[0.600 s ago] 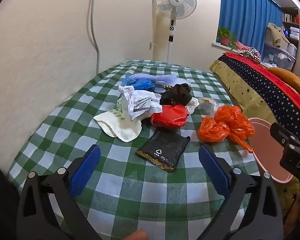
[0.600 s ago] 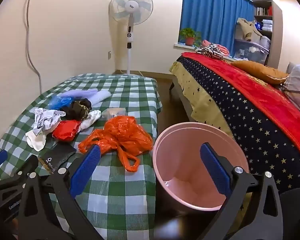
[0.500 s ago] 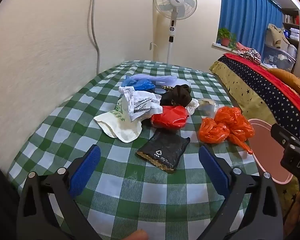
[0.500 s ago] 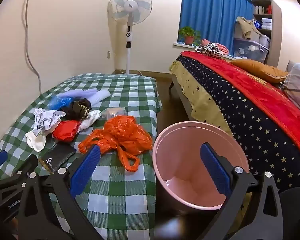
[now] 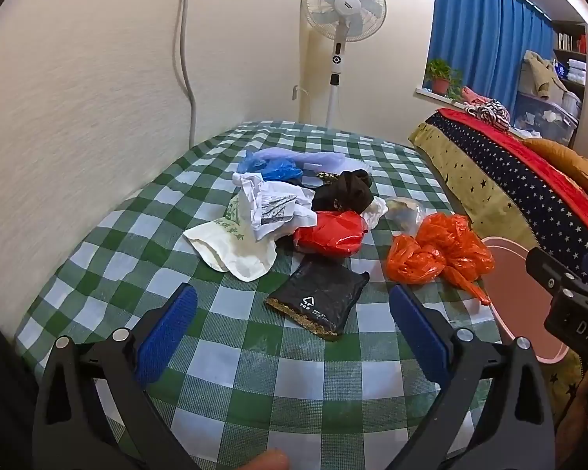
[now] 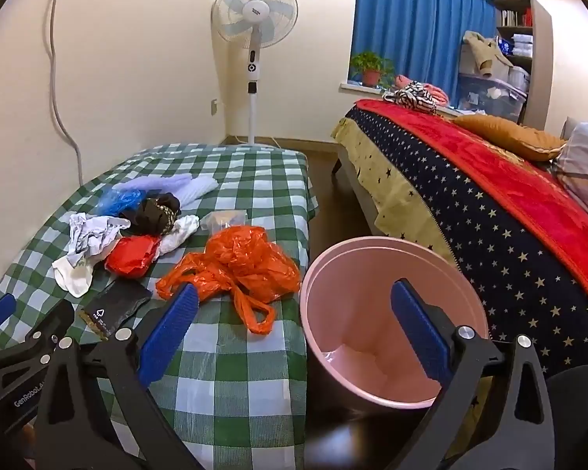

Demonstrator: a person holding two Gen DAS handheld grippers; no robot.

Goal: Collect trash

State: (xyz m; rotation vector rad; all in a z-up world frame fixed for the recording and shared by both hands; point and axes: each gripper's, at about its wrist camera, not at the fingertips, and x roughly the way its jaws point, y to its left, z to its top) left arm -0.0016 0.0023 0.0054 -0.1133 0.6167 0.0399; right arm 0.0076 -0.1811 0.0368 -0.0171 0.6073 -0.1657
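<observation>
Trash lies on a green checked table [image 5: 254,356]: a black pouch [image 5: 319,299], a red bag [image 5: 331,231], an orange bag [image 5: 439,254] [image 6: 235,266], crumpled white paper [image 5: 274,205], a white bag [image 5: 235,246], a black wad [image 5: 347,192] and a blue bag [image 5: 272,166]. My left gripper [image 5: 292,327] hangs open above the table's near part, short of the black pouch. A pink bin [image 6: 376,313] stands on the floor by the table's right edge. Over the bin's rim my right gripper [image 6: 292,327] is open and holds nothing.
A bed [image 6: 490,211] with a starred cover and red blanket runs along the right, with a narrow floor gap to the table. A standing fan [image 6: 254,39] is behind the table. The wall [image 5: 78,98] borders the table's left side.
</observation>
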